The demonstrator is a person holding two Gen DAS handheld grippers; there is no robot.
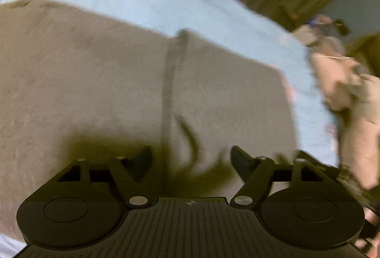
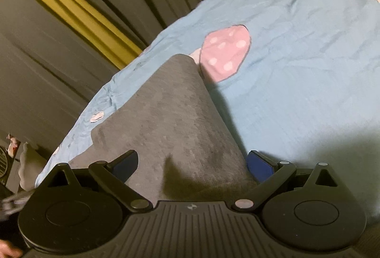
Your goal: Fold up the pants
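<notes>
While I lean over the bed: blue sheet (image 2: 296, 49) beneath everything
Pants: grey pants (image 1: 95, 79) spread flat on it
Left gripper (image 1: 191, 159): my fingers released, gripping nothing
Right gripper (image 2: 192, 163): spread apart over the cloth, unclenched

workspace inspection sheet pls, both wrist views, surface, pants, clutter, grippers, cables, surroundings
surface: light blue bedsheet with pink spotted patches, lightly creased.
job's things: grey pants lying on the sheet; a darker seam runs down the cloth in the left wrist view.
clutter: crumpled pale fabric heap at the bed's edge; what it is cannot be told.
grippers: left gripper open above the pants, nothing between its fingers; right gripper open, its blue pads straddling the pants without pressing.
cables: nothing seen.
surroundings: dark curtains with a yellow strip beside the bed; a hand at the lower left corner of the right wrist view.
</notes>
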